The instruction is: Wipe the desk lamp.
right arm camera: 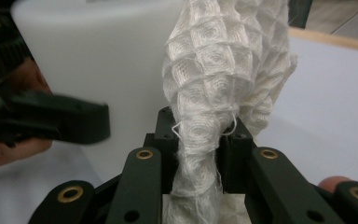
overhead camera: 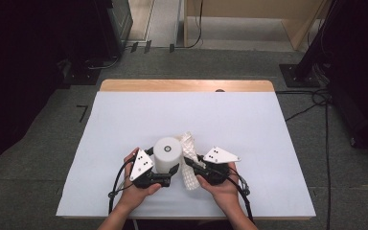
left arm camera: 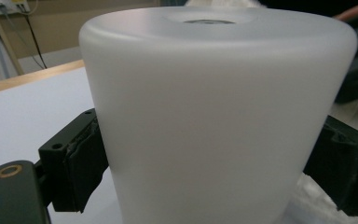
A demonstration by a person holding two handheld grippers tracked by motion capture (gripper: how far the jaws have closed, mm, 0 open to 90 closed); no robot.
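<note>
The left gripper (overhead camera: 165,168) is closed on the white cylinder (overhead camera: 167,154), which stands upright on the table (overhead camera: 124,120). Just right of the cylinder, the right gripper (overhead camera: 190,164) pinches the mesh cloth (overhead camera: 188,143) tightly, touching the cylinder.

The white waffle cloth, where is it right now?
The white waffle cloth is pinched in the right gripper, just right of the frosted cylinder clamped by the left gripper, near the table's front edge.

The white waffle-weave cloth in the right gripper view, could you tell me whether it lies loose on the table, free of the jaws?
No, the white waffle-weave cloth is bunched and pinched between the right gripper jaws, rising upward from them.
</note>
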